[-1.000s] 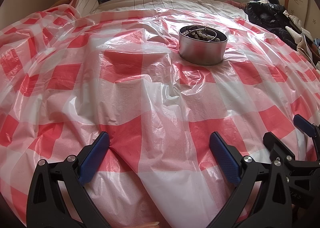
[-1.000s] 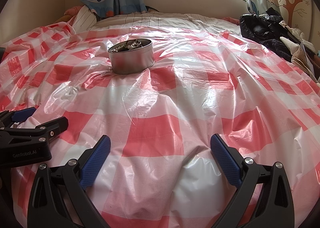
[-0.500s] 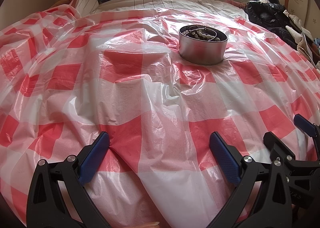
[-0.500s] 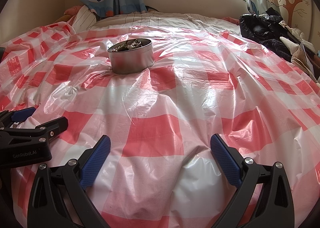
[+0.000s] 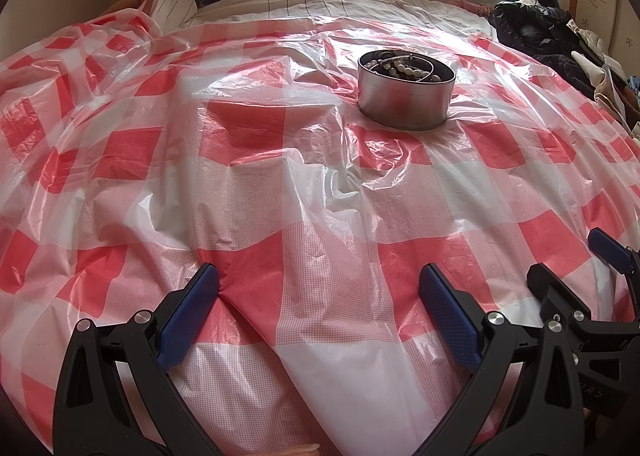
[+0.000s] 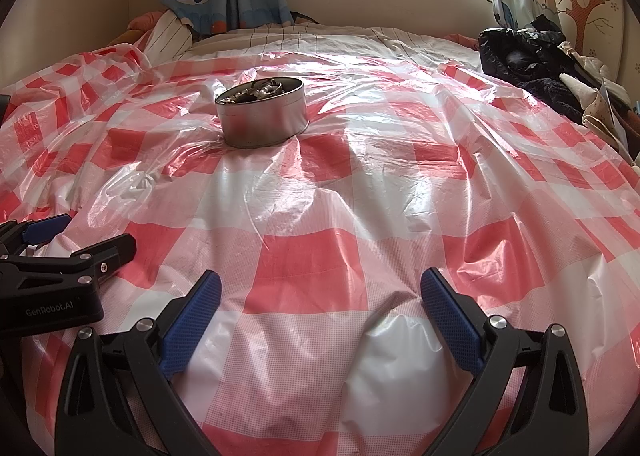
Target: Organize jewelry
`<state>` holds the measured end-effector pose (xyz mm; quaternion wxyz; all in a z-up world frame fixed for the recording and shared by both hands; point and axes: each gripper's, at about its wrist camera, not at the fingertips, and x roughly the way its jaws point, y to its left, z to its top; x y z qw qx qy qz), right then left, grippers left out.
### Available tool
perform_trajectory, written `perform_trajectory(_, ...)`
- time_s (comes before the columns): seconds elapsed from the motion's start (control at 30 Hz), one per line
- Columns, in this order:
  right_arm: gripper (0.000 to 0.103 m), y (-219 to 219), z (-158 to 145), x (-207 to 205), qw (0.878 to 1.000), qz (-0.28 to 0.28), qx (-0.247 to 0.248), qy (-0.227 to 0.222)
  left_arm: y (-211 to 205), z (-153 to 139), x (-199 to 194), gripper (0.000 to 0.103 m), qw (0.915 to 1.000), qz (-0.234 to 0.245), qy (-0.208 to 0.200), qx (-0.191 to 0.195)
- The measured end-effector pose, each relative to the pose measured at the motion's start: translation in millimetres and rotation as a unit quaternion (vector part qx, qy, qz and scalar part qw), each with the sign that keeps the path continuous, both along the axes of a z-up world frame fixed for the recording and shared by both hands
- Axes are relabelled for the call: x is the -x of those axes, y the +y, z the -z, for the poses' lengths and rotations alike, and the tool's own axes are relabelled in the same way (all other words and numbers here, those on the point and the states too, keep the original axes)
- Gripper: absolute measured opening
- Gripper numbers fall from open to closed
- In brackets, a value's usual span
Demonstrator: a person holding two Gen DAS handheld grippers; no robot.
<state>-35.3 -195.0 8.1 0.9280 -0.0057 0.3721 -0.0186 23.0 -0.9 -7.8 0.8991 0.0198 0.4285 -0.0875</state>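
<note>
No movement since the earlier frame; both tools at rest on the checked sheet point(image 6: 312, 256). Left gripper point(image 5: 320, 288) and right gripper point(image 6: 320, 292): fingers spread wide, holding nothing. Jewelry point(image 5: 404, 68) piled inside the round tin point(image 5: 404, 100), upper right of left view. No loose pieces seen; consistent with sorting finished or unloading pending.
</note>
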Motion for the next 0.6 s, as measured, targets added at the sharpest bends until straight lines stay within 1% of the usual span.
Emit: perform_trajectory(0.6, 0.095, 0.4, -0.3, -0.8, 1.0, -0.001, 0.0, 0.001, -0.4, 0.0, -0.3, 0.096, 1.0, 0.0, 0.0, 0.0)
